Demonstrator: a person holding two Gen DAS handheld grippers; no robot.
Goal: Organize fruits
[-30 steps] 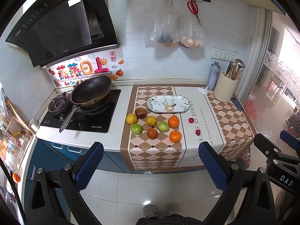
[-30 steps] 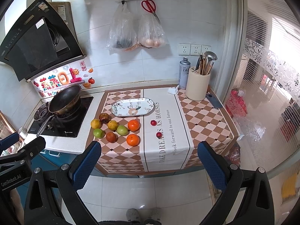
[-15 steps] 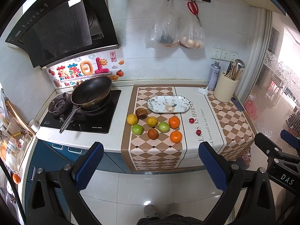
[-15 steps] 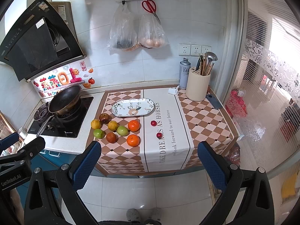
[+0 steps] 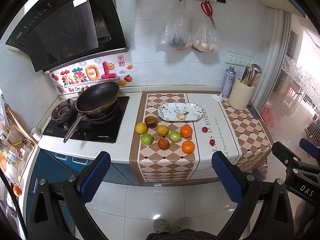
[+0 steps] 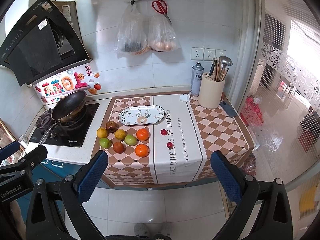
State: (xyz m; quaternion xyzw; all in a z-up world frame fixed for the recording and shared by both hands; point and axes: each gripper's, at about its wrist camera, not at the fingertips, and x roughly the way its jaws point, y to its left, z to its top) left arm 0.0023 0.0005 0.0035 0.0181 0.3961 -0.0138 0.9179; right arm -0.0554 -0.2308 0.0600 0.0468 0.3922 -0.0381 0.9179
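Several fruits lie on the checked cloth: two oranges, two green apples, two yellow fruits, two dark red ones. They also show in the right wrist view. Two small red fruits lie to their right. An empty oval patterned plate sits behind them, also in the right wrist view. My left gripper and right gripper are open and empty, held above the floor well in front of the counter.
A stove with a black wok stands left of the cloth. A utensil holder and a spray can stand at the back right. Two plastic bags and red scissors hang on the wall. A knife lies near the holder.
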